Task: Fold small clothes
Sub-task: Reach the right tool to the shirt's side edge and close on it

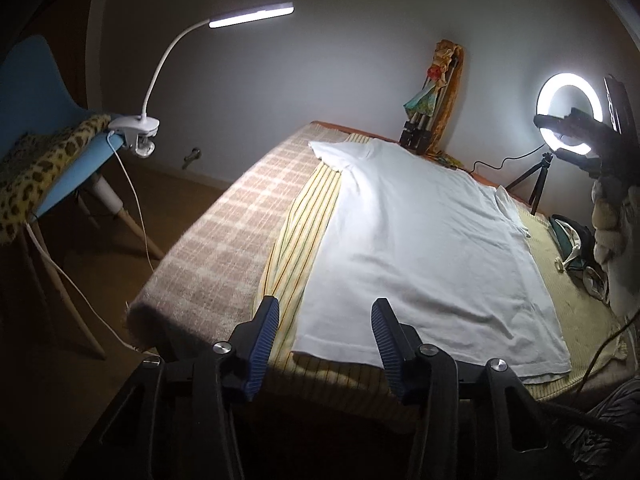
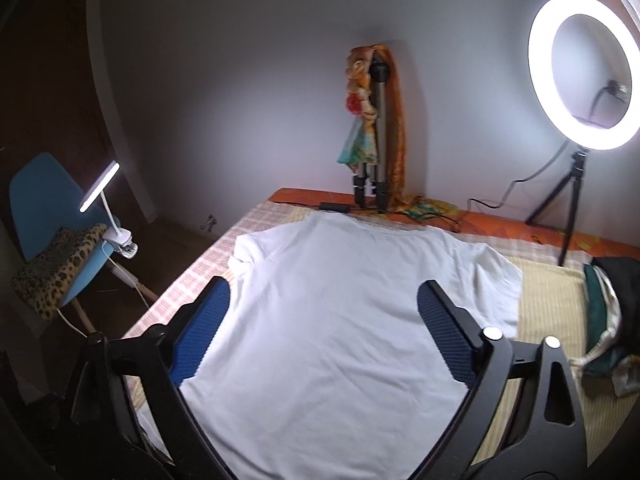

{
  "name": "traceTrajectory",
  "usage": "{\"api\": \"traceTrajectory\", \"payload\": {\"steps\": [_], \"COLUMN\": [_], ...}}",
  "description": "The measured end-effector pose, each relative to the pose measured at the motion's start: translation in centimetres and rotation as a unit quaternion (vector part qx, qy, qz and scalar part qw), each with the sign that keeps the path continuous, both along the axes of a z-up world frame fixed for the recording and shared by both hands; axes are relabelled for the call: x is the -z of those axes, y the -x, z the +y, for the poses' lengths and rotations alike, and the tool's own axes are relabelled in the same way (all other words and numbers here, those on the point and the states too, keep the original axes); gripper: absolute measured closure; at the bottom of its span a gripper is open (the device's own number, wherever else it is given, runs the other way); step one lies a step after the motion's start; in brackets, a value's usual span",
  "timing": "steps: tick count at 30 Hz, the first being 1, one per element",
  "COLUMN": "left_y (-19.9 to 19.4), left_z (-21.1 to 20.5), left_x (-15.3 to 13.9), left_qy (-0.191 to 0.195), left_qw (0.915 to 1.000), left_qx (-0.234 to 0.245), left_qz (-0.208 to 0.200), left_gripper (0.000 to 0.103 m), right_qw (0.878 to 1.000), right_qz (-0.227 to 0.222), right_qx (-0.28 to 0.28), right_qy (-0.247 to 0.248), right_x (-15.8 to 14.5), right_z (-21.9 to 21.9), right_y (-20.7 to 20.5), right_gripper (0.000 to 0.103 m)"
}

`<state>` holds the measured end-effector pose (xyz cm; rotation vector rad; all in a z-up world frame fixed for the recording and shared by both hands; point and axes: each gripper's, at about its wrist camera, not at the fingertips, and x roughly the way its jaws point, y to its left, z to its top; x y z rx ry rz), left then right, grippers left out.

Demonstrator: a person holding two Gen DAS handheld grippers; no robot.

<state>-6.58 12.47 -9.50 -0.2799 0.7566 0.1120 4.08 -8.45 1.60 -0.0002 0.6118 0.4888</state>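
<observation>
Right wrist: white T-shirt (image 2: 340, 300) flat (unfolded) — untouched.

Blue chair (image 2: 38, 196), left of the bed, carried a leopard-print cloth (image 2: 54, 270) and a lit white clip lamp (image 1: 168, 60). Ring light (image 2: 582, 70) stood on a small tripod (image 2: 570, 208) at the far right. A folded tripod (image 2: 374, 132) draped with patterned fabric leaned against the wall. Checked blanket (image 1: 224, 236) and striped sheet (image 1: 296, 232) covered the bed; possibly a bag (image 1: 576, 248) lay at right.

Dim room, plain wall (image 2: 240, 80)

A ring light (image 2: 580, 72) and clip lamp (image 1: 248, 16) glow; a blue chair (image 1: 36, 92) stands on brown floor (image 1: 180, 200).
</observation>
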Motion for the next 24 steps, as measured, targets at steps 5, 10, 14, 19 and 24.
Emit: {"api": "traceTrajectory", "payload": {"steps": [5,10,14,19,24], "left_y": [-1.1,-2.5,-3.4,-4.2,-4.8], "left_z": [0.1,0.1,0.1,0.5,0.5], "left_x": [1.9,3.6,4.6,5.3,5.6], "left_qy": [0.021,0.042,0.043,0.054,0.062], "left_qw": [0.9995,0.9980,0.9973,0.9960,0.9952], "left_qx": [0.006,0.009,0.005,-0.001,-0.005], "left_qz": [0.022,0.047,0.059,0.071,0.076], "left_gripper": [0.060,0.067,0.068,0.068,0.069], "right_qw": [0.999,0.995,0.991,0.987,0.984], "right_qz": [0.033,0.073,0.092,0.114,0.128], "right_qx": [-0.035,-0.070,-0.093,-0.111,-0.121], "right_qy": [-0.013,-0.012,0.006,0.012,0.024], "right_x": [0.5,2.0,3.4,5.3,7.8], "right_z": [3.8,8.1,11.9,16.4,20.9], "right_y": [-4.1,-8.2,-11.4,-15.2,-18.1], "right_gripper": [0.022,0.039,0.043,0.043,0.043]}}
